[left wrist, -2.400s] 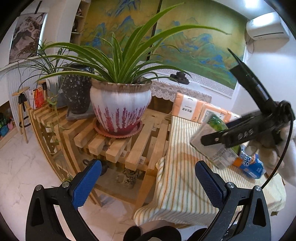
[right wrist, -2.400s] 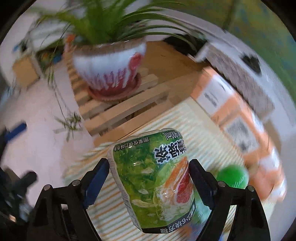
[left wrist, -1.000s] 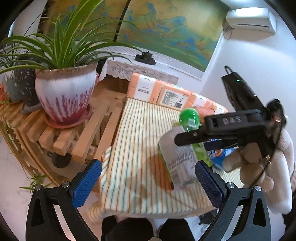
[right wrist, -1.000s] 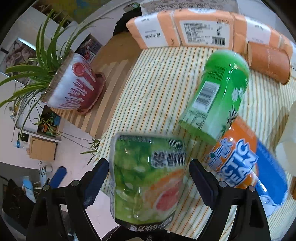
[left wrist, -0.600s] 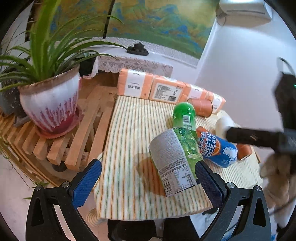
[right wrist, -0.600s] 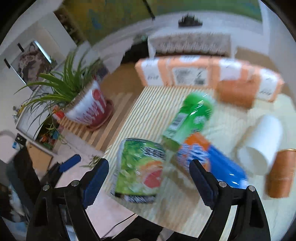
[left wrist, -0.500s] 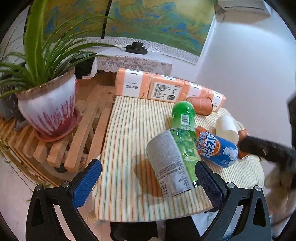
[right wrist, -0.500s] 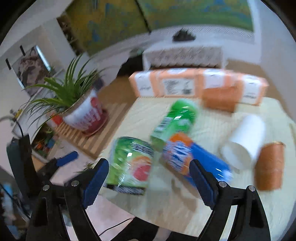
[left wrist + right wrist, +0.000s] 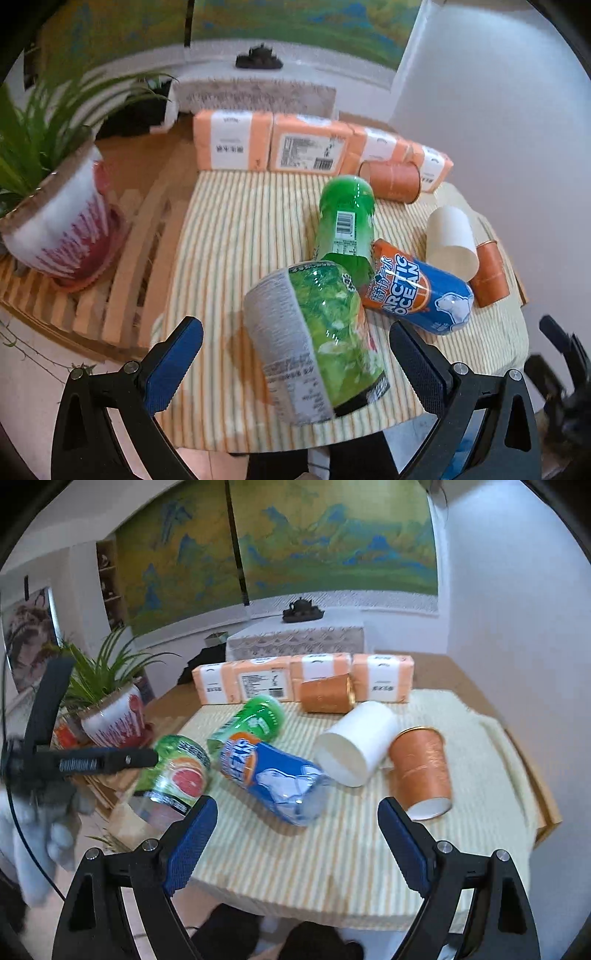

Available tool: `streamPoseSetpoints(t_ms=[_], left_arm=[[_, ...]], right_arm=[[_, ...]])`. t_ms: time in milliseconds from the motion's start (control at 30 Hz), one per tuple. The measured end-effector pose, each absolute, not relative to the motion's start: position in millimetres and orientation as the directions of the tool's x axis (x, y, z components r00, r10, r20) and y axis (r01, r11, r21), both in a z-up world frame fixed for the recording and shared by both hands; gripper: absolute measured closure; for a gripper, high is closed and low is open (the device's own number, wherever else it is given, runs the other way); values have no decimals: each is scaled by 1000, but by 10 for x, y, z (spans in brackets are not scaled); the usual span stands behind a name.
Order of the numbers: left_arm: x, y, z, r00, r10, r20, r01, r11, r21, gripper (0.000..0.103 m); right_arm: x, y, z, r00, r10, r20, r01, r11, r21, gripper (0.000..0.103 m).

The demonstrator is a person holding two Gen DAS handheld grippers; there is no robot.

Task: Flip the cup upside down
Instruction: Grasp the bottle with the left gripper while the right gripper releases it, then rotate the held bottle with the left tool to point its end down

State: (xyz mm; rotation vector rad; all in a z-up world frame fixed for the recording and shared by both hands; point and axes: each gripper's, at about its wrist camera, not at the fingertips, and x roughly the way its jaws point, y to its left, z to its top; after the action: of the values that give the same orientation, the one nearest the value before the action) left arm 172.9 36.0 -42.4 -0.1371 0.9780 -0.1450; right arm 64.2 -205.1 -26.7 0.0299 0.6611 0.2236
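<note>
– Grippers first: how do they stand?

– Both spread wide and holding nothing. The left gripper (image 9: 295, 330) frames the green-labelled cup (image 9: 325, 332) between its fingers without touching it. The right gripper (image 9: 297, 808) hangs over the near edge of the striped cloth (image 9: 229, 240).

– And where is the cup?

– At the near left corner of the cloth, close to the edge and on end. The Arctic Ocean bottle (image 9: 413, 291) and the green bottle (image 9: 345, 221) lie just behind it. From the right wrist its clear end looks to be down on the cloth. I cannot tell whether that end is the mouth.

– So is the flip done?

– It may be, for that one. A white paper cup (image 9: 354, 746) lies on its side farther right, with an orange cup (image 9: 421, 771) just beside it. If another cup is due, I would judge the white one the likelier.

– How would you take it well?

– I would close across the middle of the wall, lightly, since paper crushes. Lift it clear of the orange cup before turning the wrist. Bring the mouth down flat on the cloth and let go only once the rim sits level.

– What are the risks?

– The bottles could roll if nudged. The green-labelled cup stands near the drop.
</note>
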Motion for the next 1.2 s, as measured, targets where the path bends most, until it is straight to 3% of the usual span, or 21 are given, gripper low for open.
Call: streamPoseSetpoints(t_ms=[167,567,767,1000,1200], left_arm=[[2011,325,-548,438,-228,-870,26,970,-241,1],[2348,407,-819,330,-261,-907,-76,951,-301,2],[2476,450,-898,302,-281,-911,-91,943,-321,13],[2459,473,-876,317,-303,-899,-88,934,-346,13],[2226,417,-530,466,-243,-850,-15,959,-283,13]], right_arm=[[604,-2166,-327,771,221,-597,-183,975,125,17],[608,-2346,-444,767,222,-602,-157,975,160,17],[589,-2368,-485,767,209,-607,-145,977,154,17],[594,-2457,-530,767,189,-614,-110,980,164,17],[586,-2475,-560,762,192,-619,-107,979,171,17]])
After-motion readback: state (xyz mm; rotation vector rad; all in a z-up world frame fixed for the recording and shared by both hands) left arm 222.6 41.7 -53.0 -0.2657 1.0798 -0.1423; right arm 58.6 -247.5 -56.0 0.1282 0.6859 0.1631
